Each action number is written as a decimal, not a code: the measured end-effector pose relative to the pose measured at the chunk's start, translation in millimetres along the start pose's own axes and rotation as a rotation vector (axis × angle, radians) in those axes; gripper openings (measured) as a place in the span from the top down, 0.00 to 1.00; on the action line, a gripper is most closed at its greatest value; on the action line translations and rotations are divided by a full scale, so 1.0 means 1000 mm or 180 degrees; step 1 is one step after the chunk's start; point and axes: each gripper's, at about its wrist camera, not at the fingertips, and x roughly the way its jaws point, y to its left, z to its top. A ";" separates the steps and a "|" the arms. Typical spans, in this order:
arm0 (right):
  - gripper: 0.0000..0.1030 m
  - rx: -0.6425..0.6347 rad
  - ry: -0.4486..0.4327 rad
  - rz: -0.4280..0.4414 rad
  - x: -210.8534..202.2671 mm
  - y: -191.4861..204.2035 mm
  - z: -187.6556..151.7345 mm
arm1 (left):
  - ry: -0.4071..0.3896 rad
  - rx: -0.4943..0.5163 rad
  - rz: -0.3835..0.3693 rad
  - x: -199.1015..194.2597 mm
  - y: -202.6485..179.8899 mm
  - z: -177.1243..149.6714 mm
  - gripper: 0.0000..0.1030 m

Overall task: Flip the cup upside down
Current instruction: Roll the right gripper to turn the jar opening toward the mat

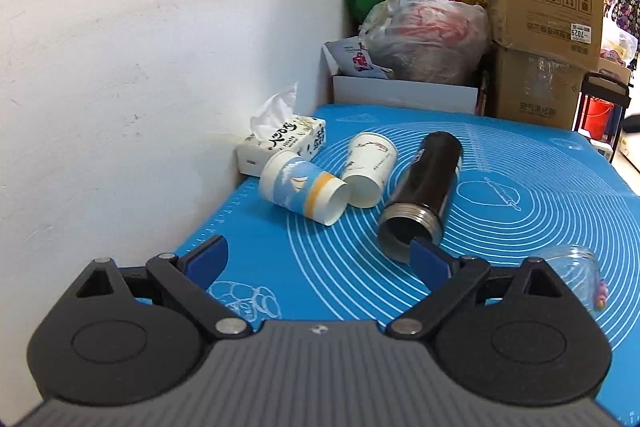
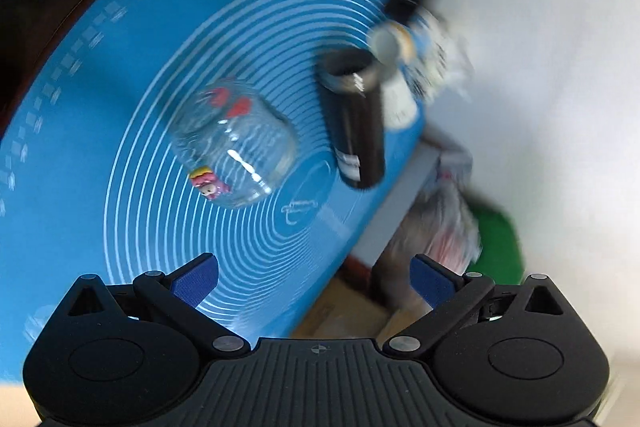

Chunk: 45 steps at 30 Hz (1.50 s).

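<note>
Several cups lie on their sides on a blue mat (image 1: 520,195). A blue-and-white paper cup (image 1: 302,189) lies nearest the wall, a white paper cup (image 1: 370,169) beside it, then a black thermos cup (image 1: 424,187) with its mouth toward me. A clear glass cup (image 1: 576,275) with stickers lies at the right; it also shows in the blurred, tilted right wrist view (image 2: 234,147), as does the thermos (image 2: 354,123). My left gripper (image 1: 320,263) is open and empty, short of the cups. My right gripper (image 2: 314,279) is open and empty, apart from the glass.
A tissue box (image 1: 280,143) sits against the white wall (image 1: 160,47) at the mat's far left. Beyond the mat stand a white box (image 1: 404,93), plastic bags (image 1: 428,35) and stacked cardboard boxes (image 1: 544,27). The mat's right edge drops to the floor.
</note>
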 end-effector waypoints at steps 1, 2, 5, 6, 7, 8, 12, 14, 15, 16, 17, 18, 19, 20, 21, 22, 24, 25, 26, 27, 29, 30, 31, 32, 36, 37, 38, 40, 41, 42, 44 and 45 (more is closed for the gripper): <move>0.00 -0.0180 -0.0042 -0.0015 0.002 0.005 0.003 | -0.0003 0.0000 0.0004 0.000 0.002 0.000 0.07; 0.00 -0.0346 -0.0086 -0.0035 0.004 0.009 0.005 | -0.0003 -0.0002 0.0010 0.001 0.003 -0.001 0.07; 0.00 -0.0741 -0.0210 -0.0083 0.008 0.020 0.016 | 0.0003 -0.0031 0.0024 0.004 0.009 -0.003 0.07; 0.00 -0.0869 -0.0264 -0.0085 0.009 0.023 0.019 | 0.0015 -0.0040 0.0020 0.005 0.011 -0.004 0.07; 0.00 -0.1006 -0.0313 -0.0089 0.011 0.028 0.021 | 0.0028 -0.0046 0.0014 0.007 0.013 -0.004 0.07; 0.00 -0.1151 -0.0350 -0.0099 0.012 0.033 0.024 | 0.0038 -0.0048 0.0010 0.007 0.015 -0.005 0.07; 0.00 -0.1611 -0.0446 -0.0123 0.017 0.049 0.035 | 0.0049 -0.0045 0.0026 0.012 0.020 -0.010 0.07; 0.00 -0.1716 -0.0544 -0.0123 0.018 0.052 0.039 | 0.0058 -0.0043 0.0020 0.015 0.022 -0.011 0.07; 0.00 -0.1757 -0.0594 -0.0098 0.018 0.053 0.042 | 0.0064 -0.0040 0.0012 0.017 0.023 -0.012 0.07; 0.00 -0.1792 -0.0638 -0.0072 0.019 0.053 0.043 | 0.0072 -0.0038 0.0006 0.018 0.024 -0.012 0.07; 0.00 -0.1827 -0.0672 -0.0054 0.020 0.053 0.044 | 0.0078 -0.0039 0.0002 0.019 0.024 -0.014 0.07; 0.01 -0.1870 -0.0704 -0.0044 0.022 0.054 0.046 | 0.0085 -0.0043 -0.0006 0.020 0.024 -0.015 0.07; 0.01 -0.1919 -0.0728 -0.0011 0.022 0.055 0.046 | 0.0092 -0.0050 -0.0018 0.021 0.024 -0.015 0.07; 0.01 -0.1958 -0.0760 0.0017 0.024 0.056 0.046 | 0.0098 -0.0058 -0.0028 0.023 0.024 -0.016 0.07; 0.02 -0.1982 -0.0792 0.0037 0.024 0.058 0.046 | 0.0105 -0.0061 -0.0036 0.024 0.024 -0.017 0.07; 0.03 -0.1993 -0.0813 0.0060 0.025 0.058 0.046 | 0.0111 -0.0057 -0.0045 0.025 0.024 -0.017 0.07; 0.07 -0.1988 -0.0803 0.0113 0.029 0.059 0.046 | 0.0123 -0.0048 -0.0063 0.027 0.023 -0.018 0.06; 0.08 -0.1984 -0.0792 0.0141 0.032 0.060 0.047 | 0.0127 -0.0044 -0.0074 0.028 0.022 -0.018 0.06; 0.10 -0.1977 -0.0780 0.0177 0.034 0.060 0.047 | 0.0129 -0.0037 -0.0086 0.029 0.022 -0.019 0.06; 0.12 -0.1966 -0.0770 0.0219 0.037 0.060 0.047 | 0.0131 -0.0027 -0.0098 0.030 0.020 -0.019 0.06; 0.15 -0.1921 -0.0765 0.0297 0.043 0.059 0.049 | 0.0134 -0.0007 -0.0111 0.031 0.018 -0.020 0.06; 0.18 -0.1901 -0.0757 0.0340 0.046 0.058 0.049 | 0.0136 0.0000 -0.0120 0.032 0.018 -0.020 0.06; 0.20 -0.1901 -0.0752 0.0370 0.049 0.058 0.049 | 0.0140 0.0004 -0.0127 0.033 0.016 -0.020 0.06; 0.19 -0.1921 -0.0759 0.0376 0.051 0.060 0.049 | 0.0146 0.0004 -0.0134 0.034 0.016 -0.020 0.06; 0.27 -0.1962 -0.0818 0.0401 0.052 0.060 0.048 | 0.0165 0.0007 -0.0142 0.037 0.013 -0.021 0.06; 0.29 -0.1935 -0.0835 0.0421 0.051 0.058 0.048 | 0.0173 0.0007 -0.0144 0.037 0.013 -0.021 0.06; 0.29 -0.1892 -0.0837 0.0475 0.051 0.056 0.049 | 0.0184 0.0007 -0.0147 0.038 0.012 -0.021 0.06; 0.29 -0.1868 -0.0863 0.0498 0.050 0.053 0.044 | 0.0198 0.0007 -0.0153 0.039 0.012 -0.022 0.06; 0.29 -0.1873 -0.0886 0.0489 0.050 0.054 0.042 | 0.0201 0.0007 -0.0154 0.039 0.012 -0.022 0.06; 0.29 -0.1877 -0.0905 0.0468 0.050 0.055 0.041 | 0.0205 0.0010 -0.0154 0.039 0.011 -0.022 0.06; 0.29 -0.1851 -0.0925 0.0418 0.049 0.058 0.037 | 0.0212 0.0016 -0.0155 0.039 0.011 -0.023 0.06; 0.29 -0.1796 -0.0928 0.0416 0.049 0.057 0.036 | 0.0216 0.0016 -0.0156 0.039 0.011 -0.023 0.06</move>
